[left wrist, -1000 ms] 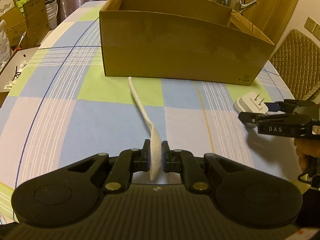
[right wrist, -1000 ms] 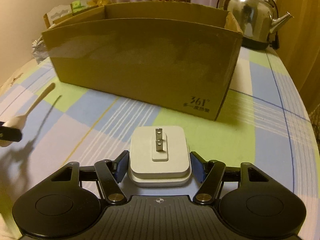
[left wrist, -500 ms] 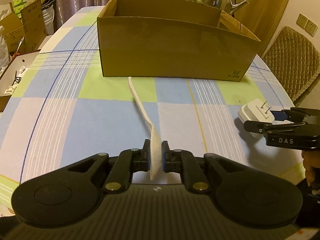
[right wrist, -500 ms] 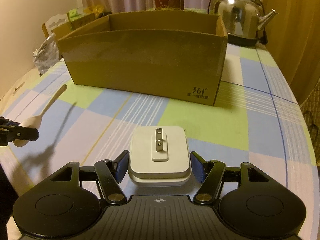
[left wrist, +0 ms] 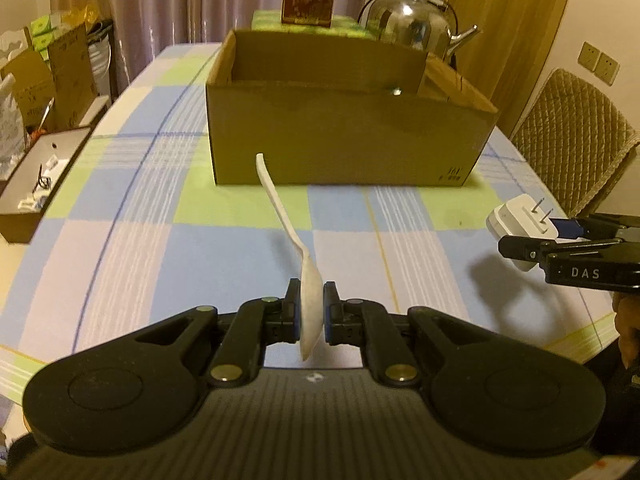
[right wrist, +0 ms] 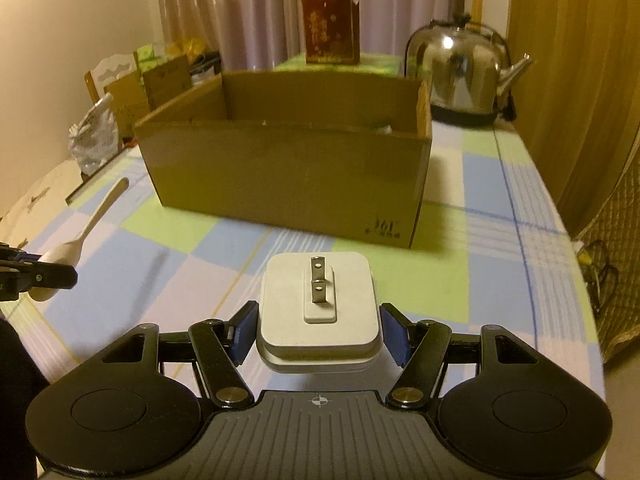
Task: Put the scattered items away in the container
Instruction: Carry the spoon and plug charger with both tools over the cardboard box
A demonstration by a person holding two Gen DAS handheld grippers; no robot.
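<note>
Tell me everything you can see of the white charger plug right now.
The white charger plug is a squarish, rounded-corner block, apparently smooth plastic, built in two stepped layers. Two flat metal prongs rise from a raised strip on its top face. The right gripper has its blue-padded jaws shut on the plug's two sides, holding it clear of the checked tablecloth, short of the cardboard box.

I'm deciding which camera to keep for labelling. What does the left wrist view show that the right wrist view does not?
Only the left wrist view shows the quilted chair, the wall sockets and a grey tray beside the table.

Only the right wrist view shows the plug's prongs head-on and a crumpled plastic bag.

Both show the cardboard box, the kettle, the white spoon clamped in the left hand-held gripper, and the white plug adapter clamped in the right hand-held gripper.
</note>
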